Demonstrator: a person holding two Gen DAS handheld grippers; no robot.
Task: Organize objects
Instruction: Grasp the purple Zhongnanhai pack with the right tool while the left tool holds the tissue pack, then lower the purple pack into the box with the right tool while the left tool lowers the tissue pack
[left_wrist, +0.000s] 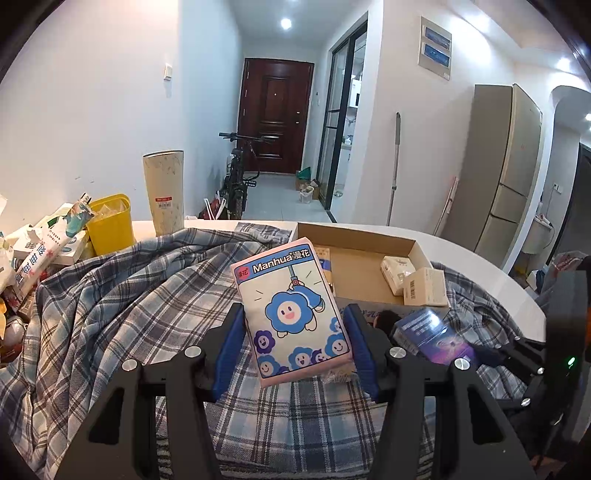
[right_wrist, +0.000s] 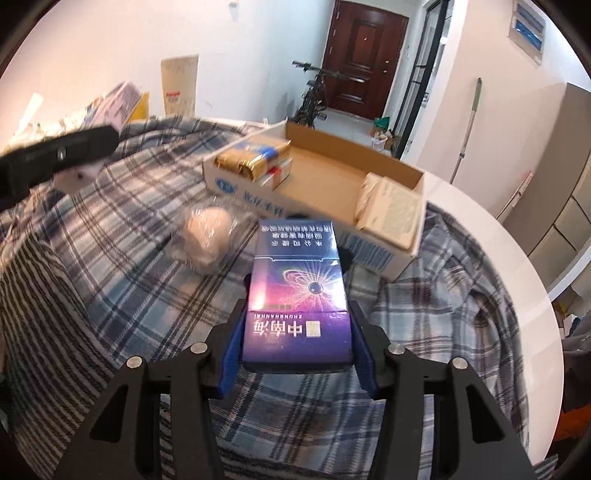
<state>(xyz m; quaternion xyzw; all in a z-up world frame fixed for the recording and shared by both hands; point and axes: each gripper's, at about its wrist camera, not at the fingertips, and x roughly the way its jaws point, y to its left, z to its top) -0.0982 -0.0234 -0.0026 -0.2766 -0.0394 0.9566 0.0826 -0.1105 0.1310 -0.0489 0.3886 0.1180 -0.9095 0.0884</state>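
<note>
My left gripper (left_wrist: 295, 332) is shut on a pink Manhua tissue pack (left_wrist: 291, 310) with blue flower faces, held above the plaid cloth (left_wrist: 129, 295). My right gripper (right_wrist: 297, 325) is shut on a purple cigarette box (right_wrist: 297, 295), which also shows in the left wrist view (left_wrist: 432, 334). An open cardboard box (right_wrist: 369, 173) lies just beyond both grippers; it holds a gold packet (right_wrist: 255, 157) at its left end and cream tissue packs (right_wrist: 391, 210) at its right end. A round bun in clear wrap (right_wrist: 207, 238) lies on the cloth, left of the cigarette box.
A tall speckled cup (left_wrist: 164, 192), a yellow container (left_wrist: 110, 223) and a heap of packets (left_wrist: 40, 254) stand at the table's far left. The white round table edge (right_wrist: 517, 251) curves on the right. A bicycle (left_wrist: 236, 177) and a fridge (left_wrist: 498, 166) stand beyond.
</note>
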